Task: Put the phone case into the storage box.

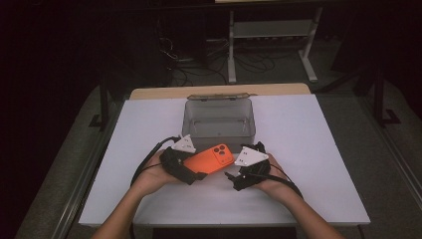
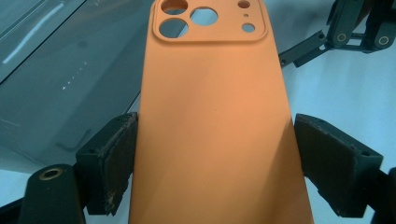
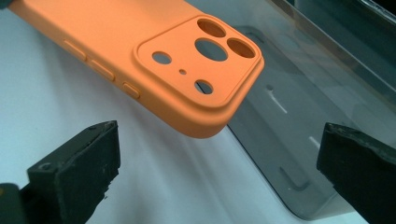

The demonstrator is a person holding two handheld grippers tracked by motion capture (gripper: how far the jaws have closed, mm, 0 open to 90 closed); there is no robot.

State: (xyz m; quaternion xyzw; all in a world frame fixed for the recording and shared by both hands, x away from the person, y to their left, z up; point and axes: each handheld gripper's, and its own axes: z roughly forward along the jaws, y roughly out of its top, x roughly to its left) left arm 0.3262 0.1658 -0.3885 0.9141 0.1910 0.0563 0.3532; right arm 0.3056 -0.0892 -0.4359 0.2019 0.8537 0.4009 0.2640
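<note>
An orange phone case [image 1: 211,159] with camera cut-outs hangs just above the white table, in front of a clear grey box [image 1: 219,130]. My left gripper [image 1: 195,169] is shut on it. In the left gripper view the case [image 2: 215,116] fills the gap and both pads [image 2: 116,154] press on its long edges. My right gripper [image 1: 233,172] stands open beside the case's camera end. In the right gripper view its jaws [image 3: 219,149] are wide apart with nothing between them, and the case's camera corner [image 3: 196,60] floats just ahead.
The clear box [image 3: 322,88] stands open-topped just behind the case, its lid hinged back at the far rim [image 1: 221,96]. A white sheet [image 1: 303,149] covers the table. A white rack [image 1: 271,30] and cables lie on the dark floor beyond.
</note>
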